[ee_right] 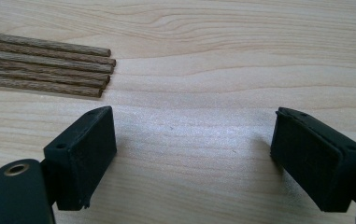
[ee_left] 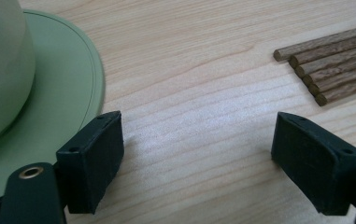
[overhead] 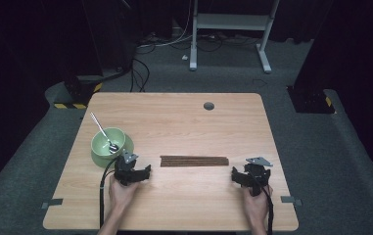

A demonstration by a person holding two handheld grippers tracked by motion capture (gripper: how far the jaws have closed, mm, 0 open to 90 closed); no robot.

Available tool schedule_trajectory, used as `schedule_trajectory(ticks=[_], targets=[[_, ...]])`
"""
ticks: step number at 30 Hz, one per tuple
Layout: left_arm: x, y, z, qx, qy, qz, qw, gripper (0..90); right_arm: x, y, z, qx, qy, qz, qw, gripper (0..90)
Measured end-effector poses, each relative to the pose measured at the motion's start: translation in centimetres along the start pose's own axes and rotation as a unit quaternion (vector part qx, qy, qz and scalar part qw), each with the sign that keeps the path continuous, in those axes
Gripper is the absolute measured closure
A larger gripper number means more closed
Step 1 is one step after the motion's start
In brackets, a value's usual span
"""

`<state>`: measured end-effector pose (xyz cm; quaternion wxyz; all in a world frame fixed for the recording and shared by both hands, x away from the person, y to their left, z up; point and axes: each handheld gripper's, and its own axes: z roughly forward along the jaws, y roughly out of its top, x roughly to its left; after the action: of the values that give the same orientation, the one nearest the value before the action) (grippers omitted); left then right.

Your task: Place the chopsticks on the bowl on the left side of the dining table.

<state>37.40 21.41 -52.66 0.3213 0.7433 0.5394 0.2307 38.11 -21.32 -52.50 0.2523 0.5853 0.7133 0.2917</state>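
Observation:
Several thin brown wooden sticks (overhead: 194,161) lie side by side in a row at the table's middle, running left to right. A green bowl (overhead: 108,142) with a metal spoon (overhead: 103,132) in it stands on a green plate (overhead: 128,142) at the left. My left gripper (overhead: 136,172) rests open on the table just below the plate; the plate's rim (ee_left: 89,79) and the sticks' left ends (ee_left: 327,63) show beyond its jaws. My right gripper (overhead: 245,177) rests open right of the sticks, whose right ends (ee_right: 49,65) lie ahead to its left. Nothing is between either pair of jaws.
The light wooden table (overhead: 184,122) has a round cable hole (overhead: 208,105) near its far edge. Grey tape tabs (overhead: 52,202) mark the near corners. Beyond the table are floor cables and a white frame (overhead: 230,29).

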Motion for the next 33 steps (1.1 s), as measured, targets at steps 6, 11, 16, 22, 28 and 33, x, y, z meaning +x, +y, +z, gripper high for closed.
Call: schedule_trajectory(ticks=[6, 11, 16, 22, 28, 33], targets=[[0.4, -0.1, -0.3, 0.003, -0.004, 0.007, 1.0, 18.4, 0.0, 0.0, 0.0, 0.0, 0.0, 0.0, 1.0, 13.7], [0.6, -0.2, -1.1, -0.016, -0.011, 0.012, 0.9997, 22.0, 0.0, 0.0, 0.0, 0.0, -0.001, -0.001, 1.0, 13.8], [0.5, 0.0, -1.7, -0.024, -0.034, 0.021, 0.9989, 25.3, 0.0, 0.0, 0.0, 0.0, -0.001, 0.0, 1.0, 13.8], [0.2, 0.2, -1.9, -0.021, -0.051, 0.033, 0.9979, 26.2, 0.0, 0.0, 0.0, -0.001, -0.002, 0.0, 1.0, 13.9], [-0.2, 0.7, -2.3, -0.026, -0.067, 0.038, 0.9967, 26.9, 0.1, 0.0, 0.0, 0.0, -0.002, 0.0, 1.0, 13.9], [-0.9, 1.5, -2.5, -0.028, -0.069, 0.049, 0.996, 24.9, 0.1, 0.0, 0.0, 0.0, -0.002, 0.001, 1.0, 13.9]])
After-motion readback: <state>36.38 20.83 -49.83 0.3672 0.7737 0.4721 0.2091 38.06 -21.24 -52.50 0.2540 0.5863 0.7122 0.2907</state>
